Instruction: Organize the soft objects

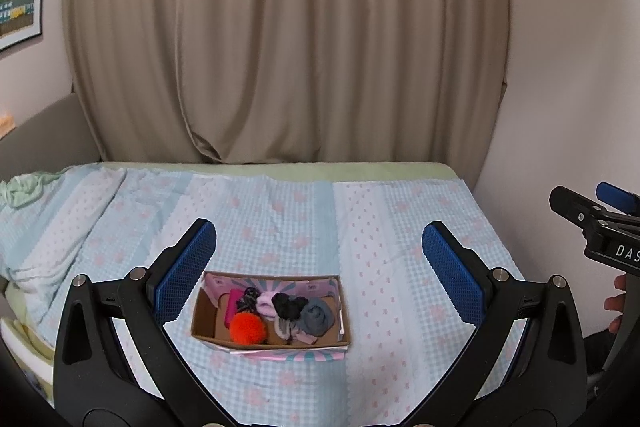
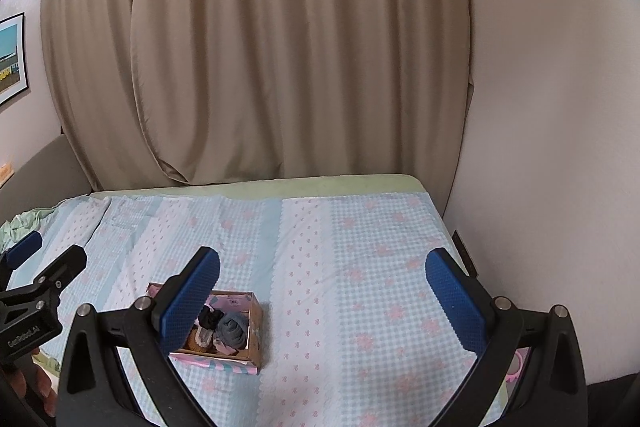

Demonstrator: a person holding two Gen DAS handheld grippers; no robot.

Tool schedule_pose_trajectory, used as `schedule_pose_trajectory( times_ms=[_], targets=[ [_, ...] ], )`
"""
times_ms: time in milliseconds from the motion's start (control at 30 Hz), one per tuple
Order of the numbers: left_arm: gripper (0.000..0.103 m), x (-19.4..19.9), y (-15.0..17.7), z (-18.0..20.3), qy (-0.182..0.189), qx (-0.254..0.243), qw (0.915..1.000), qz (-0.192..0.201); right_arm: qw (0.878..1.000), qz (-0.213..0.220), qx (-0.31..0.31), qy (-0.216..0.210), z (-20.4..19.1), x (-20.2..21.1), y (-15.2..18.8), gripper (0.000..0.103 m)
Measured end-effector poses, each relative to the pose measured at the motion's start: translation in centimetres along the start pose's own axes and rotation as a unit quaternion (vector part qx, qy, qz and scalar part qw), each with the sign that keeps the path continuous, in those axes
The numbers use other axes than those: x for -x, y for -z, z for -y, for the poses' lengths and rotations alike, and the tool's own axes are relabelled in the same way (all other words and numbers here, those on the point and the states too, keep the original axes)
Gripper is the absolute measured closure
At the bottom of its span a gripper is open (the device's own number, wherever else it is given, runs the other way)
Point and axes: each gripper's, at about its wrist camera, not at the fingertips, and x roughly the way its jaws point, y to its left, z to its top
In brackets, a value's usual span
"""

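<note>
Both grippers, left (image 1: 319, 281) and right (image 2: 322, 301), hang spread wide and empty above the bed (image 1: 420, 227). Between them the box (image 1: 272, 343) holds socks (image 1: 316, 315) and a pompom (image 1: 247, 327): light, squashy, likely best pinched mid-bundle. Curtains (image 1: 320, 47) behind.

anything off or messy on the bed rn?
Nothing stands out. The soft items, including the orange pom-pom and grey sock, sit piled inside the cardboard box on the checked bedspread; nothing has spilled outside it. Both the left tool and right tool are open and empty.
</note>
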Motion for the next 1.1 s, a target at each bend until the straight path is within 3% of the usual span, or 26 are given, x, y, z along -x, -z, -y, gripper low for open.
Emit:
schedule_pose_trajectory(
  times_ms=[1100],
  targets=[
    [0.0,-0.11,-0.54,0.84,0.007,-0.018,0.9996,0.021,1.0,0.012,0.0,0.006,0.27,-0.64,-0.6,0.0]
  ],
)
